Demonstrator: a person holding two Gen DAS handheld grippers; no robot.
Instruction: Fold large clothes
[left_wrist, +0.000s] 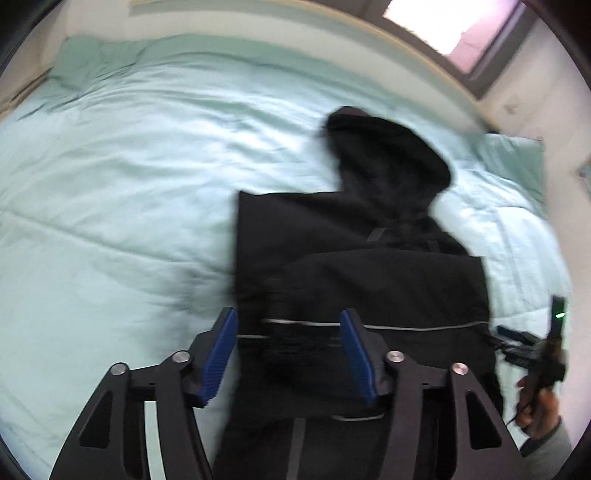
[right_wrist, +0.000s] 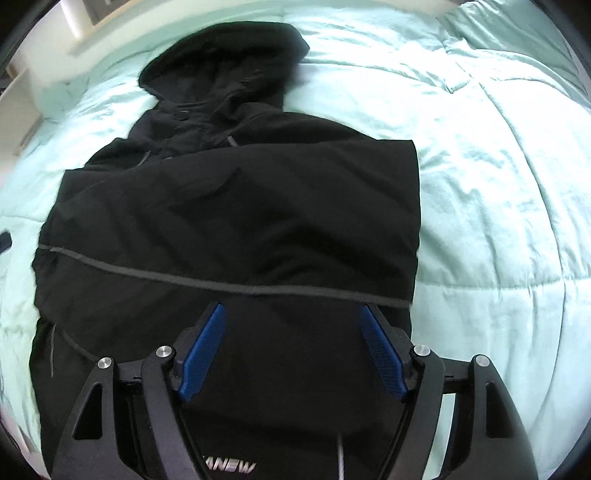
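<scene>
1. Nearest the left wrist camera, the left gripper (left_wrist: 288, 325) shows its black linkage and blue-padded jaws spread wide, pinching nothing.
2. Between and just beyond those jaws lies the black hooded fabric jacket (left_wrist: 369, 266), partly folded, with a thin grey piping line (left_wrist: 424, 326) running across it level with the jaw tips.
3. Left of the left jaw stretches the pale mint quilted bed cover (left_wrist: 110, 177); the jacket's hood (left_wrist: 388, 151) lies far ahead and right of the jaws.
4. Far right of the jaws, at the frame edge, the right gripper (left_wrist: 517, 343) appears blurred, held by a hand (left_wrist: 535, 410).
5. In the right wrist view, the right gripper (right_wrist: 291, 314) is nearest, its blue-padded jaws likewise spread apart and empty, hovering over the jacket's lower part.
6. The piping passes just ahead of the jaw tips; white lettering (right_wrist: 229, 467) shows on the jacket below the jaws.
7. The bed cover lies bare right of the right jaw.
</scene>
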